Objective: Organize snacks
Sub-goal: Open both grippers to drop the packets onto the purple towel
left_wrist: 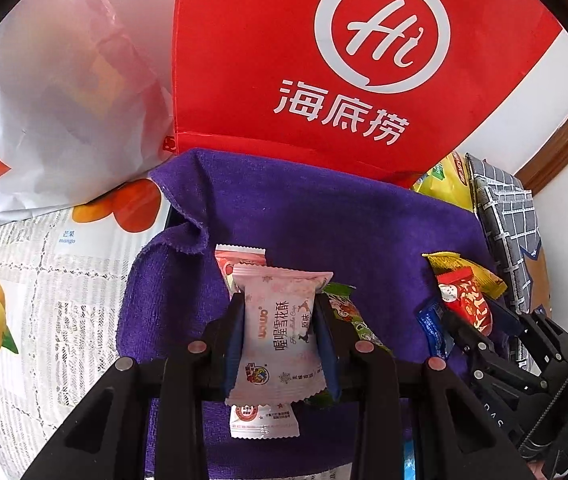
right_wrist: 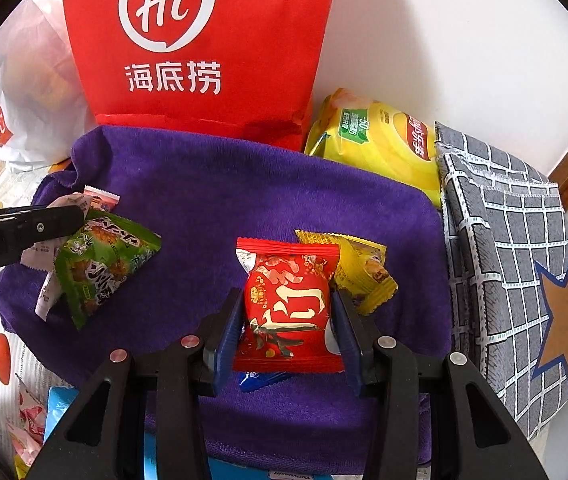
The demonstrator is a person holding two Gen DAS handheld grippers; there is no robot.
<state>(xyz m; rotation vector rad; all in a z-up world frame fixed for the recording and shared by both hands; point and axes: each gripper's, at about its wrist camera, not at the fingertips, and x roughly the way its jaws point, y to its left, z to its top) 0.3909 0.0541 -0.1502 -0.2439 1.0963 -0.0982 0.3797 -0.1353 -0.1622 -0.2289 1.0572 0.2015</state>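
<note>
Purple terry towel [right_wrist: 219, 200] is the sorting area. Left claw [left_wrist: 279, 320] clamped on pink-white nougat packet [left_wrist: 279, 332], right claw [right_wrist: 290, 328] clamped on red foil snack packet [right_wrist: 288, 304]. Mid-sort, likely; next: place each with its group.

Bare purple towel [right_wrist: 219, 208] mid-field, red bag [right_wrist: 199, 40] behind, checked pouch [right_wrist: 500, 240] rightward

The left gripper [left_wrist: 279, 316] is squeezed tight on a pink snack [left_wrist: 279, 328]. The right gripper [right_wrist: 290, 316], at its 3 o'clock, pinches a red snack [right_wrist: 290, 312].
</note>
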